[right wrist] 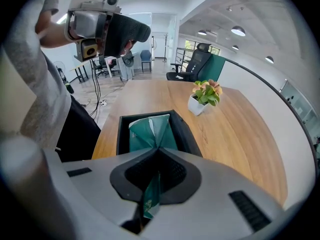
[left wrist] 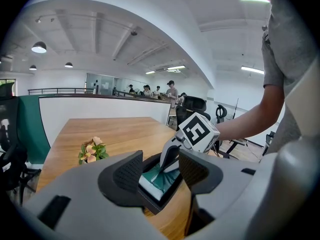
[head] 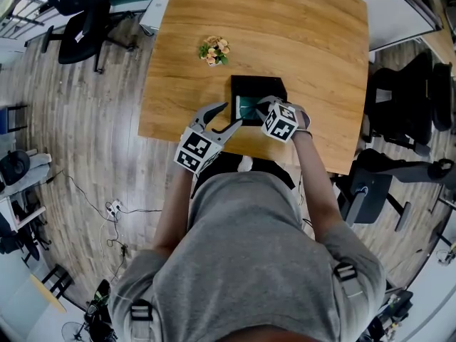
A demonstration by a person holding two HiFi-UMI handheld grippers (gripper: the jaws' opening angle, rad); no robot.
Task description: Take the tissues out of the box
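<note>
Right gripper: jaws fully closed, pinching a fold of the wrapper of the teal plastic tissue pack. It points steeply down over the black rectangular open-topped box.

Left gripper: jaws wide apart with nothing between the pads. It is held just beside the box, on the side nearest the person and clear of the rim.

Tissue pack: inside the box, with its gathered upper part drawn up to the right gripper.

Surface: the box stands on a rectangular wooden table, near the edge at which the person stands. The table top on the far side of the box is bare wood.

Room: an open office with a grey wood-plank floor, white ceiling and hanging round lamps. Several people stand well beyond the box, at the far end of the room.

Other items: a small potted plant with peach flowers in a white pot stands on the table beyond the box, apart from it. Black office chairs stand on the floor on both sides of the table, well apart from the box. A white power strip with cables lies on the floor.

Obstructions: nothing stands between the left gripper and the box.

Count: two grippers, one box, one tissue pack, one plant, at least three chairs.
</note>
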